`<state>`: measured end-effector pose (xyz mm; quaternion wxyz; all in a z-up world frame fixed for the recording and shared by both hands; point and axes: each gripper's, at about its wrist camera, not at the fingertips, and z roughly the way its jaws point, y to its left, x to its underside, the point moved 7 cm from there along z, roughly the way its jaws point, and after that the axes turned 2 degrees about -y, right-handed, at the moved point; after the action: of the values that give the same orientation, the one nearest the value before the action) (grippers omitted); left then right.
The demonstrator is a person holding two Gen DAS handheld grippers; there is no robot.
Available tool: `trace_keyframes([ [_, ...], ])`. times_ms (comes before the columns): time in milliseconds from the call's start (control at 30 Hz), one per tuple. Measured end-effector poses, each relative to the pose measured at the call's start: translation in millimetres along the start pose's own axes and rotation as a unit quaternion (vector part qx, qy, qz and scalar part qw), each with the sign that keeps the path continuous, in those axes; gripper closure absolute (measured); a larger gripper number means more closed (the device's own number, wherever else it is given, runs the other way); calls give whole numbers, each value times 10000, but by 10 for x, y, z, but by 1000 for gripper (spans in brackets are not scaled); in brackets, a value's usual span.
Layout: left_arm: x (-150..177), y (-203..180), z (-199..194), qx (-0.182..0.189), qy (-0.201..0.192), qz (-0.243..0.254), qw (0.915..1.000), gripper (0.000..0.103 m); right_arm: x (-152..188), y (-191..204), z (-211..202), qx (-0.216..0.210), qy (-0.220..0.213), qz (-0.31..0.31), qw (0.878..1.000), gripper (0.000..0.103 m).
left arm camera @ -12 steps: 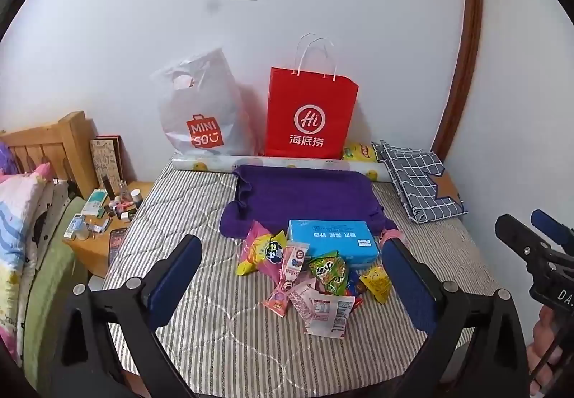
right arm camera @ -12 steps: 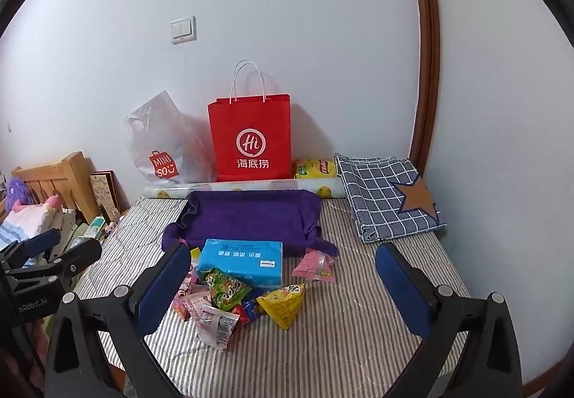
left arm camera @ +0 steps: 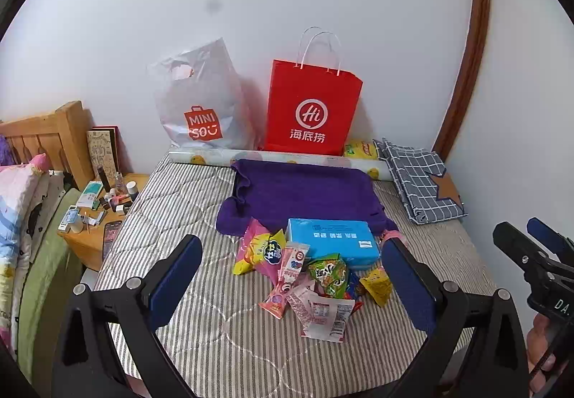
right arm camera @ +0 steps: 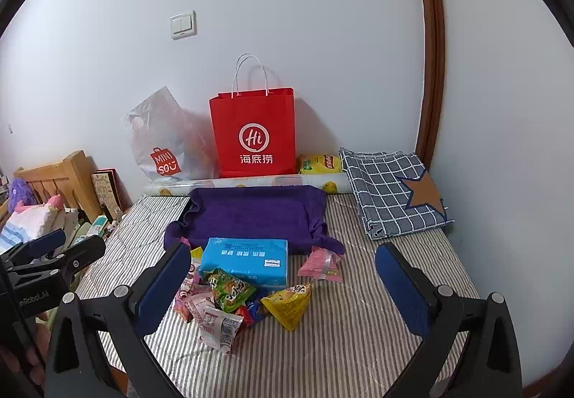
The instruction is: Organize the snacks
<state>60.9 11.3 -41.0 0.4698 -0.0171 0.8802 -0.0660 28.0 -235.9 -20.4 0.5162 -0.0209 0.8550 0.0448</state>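
While nothing is yet picked up, I read the scene like this.

Left tongs (left arm camera: 292, 285): spread wide and empty, angled down toward the snack pile; I hold them back from it, touching nothing.

Right tongs (right arm camera: 283, 286): spread just as wide and empty, hovering short of the same pile. Their tips also show at the right edge of the left view.

Snacks (left arm camera: 308, 276): a loose heap on the striped bed (left arm camera: 201, 333), near its middle. The packets overlap, so I judge the top ones must come off first.

Blue box (left arm camera: 333, 242): lies flat behind the heap, its far edge against the purple tray. The green packet (left arm camera: 328, 272) leans on its front.

Yellow packet (right arm camera: 287, 304): sits at the right edge of the heap, pyramid-shaped and mostly clear of the rest; an easy first grab for my right side, I think.

Pink packet (right arm camera: 321, 265): lies apart from the heap, to the right of the box and just beside the tray's corner.

Purple tray (left arm camera: 305, 193): a soft, raised-edge cloth tray behind the snacks, nothing inside. It looks set there to receive them.

Red bag (left arm camera: 312, 111): stands upright against the wall behind the tray, propped by the wall and open at the top. It may be another place for snacks, though I cannot tell.

Stage: start of the job, nothing sorted.
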Motion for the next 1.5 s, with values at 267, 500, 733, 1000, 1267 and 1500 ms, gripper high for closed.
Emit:
trace_keyframes([
  [267,-58,22,95,-145,9,84,9999,3,-107,175,334,139,11,-171,9998,0],
  [500,-99,104,88,-284,-97,50,9995,1,-105,166,389,292,46,-242,9993,0],
  [733,-102,73,49,-301,-123,296,9990,1,-105,178,380,481,56,-301,9984,0],
  [1000,-38,93,34,-154,-109,115,9998,2,-51,157,311,517,279,-283,9979,0],
  [1267,-21,60,47,-215,15,152,9997,2,-55,153,316,561,191,-268,9979,0],
  [1500,-41,38,25,-94,-63,161,9998,6,-61,127,322,597,38,-153,9981,0],
])
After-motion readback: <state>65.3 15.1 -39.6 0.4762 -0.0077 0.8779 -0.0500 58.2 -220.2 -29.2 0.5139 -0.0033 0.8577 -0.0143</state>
